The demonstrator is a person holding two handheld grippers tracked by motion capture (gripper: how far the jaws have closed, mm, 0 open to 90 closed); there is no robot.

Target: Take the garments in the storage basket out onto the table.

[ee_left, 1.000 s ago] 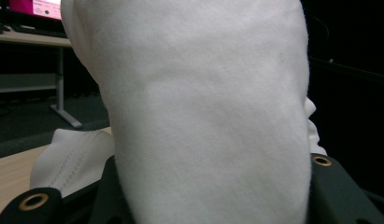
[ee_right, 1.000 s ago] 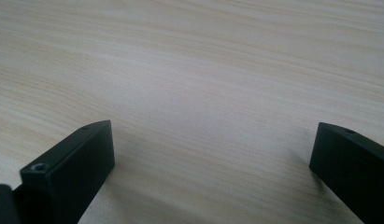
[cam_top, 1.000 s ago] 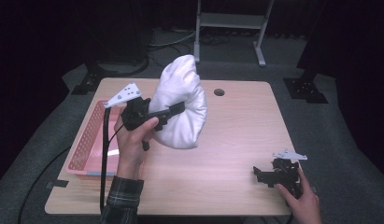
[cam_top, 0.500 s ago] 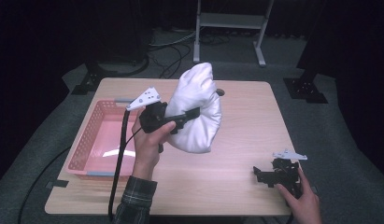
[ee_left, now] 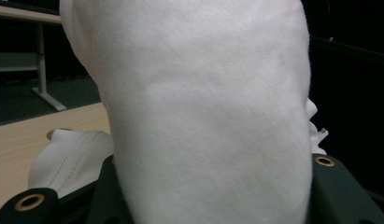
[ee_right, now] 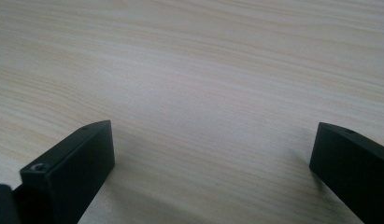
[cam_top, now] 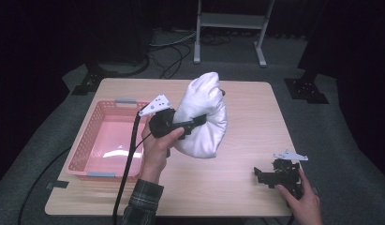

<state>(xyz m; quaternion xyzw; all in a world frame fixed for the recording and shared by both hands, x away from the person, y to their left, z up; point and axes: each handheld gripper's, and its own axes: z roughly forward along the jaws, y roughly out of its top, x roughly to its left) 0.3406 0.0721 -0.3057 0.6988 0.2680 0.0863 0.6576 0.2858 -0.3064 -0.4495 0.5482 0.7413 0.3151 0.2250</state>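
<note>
White cloth (cam_top: 202,119) bulges between my left gripper's (cam_top: 192,124) jaws, clamped tight above the table (cam_top: 237,187). My right gripper (cam_top: 270,176) rests on the wood, jaws spread wide.

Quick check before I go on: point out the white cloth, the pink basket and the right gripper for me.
white cloth (cam_top: 206,133): high view, its bulging lower fold.
pink basket (cam_top: 89,124): high view, its far left wall.
right gripper (cam_top: 261,174): high view, midway between its fingers, low on the table.

left tongs (cam_top: 196,123): raised, jaws apparently clamped | right tongs (cam_top: 261,174): resting low, jaws spread wide
</note>
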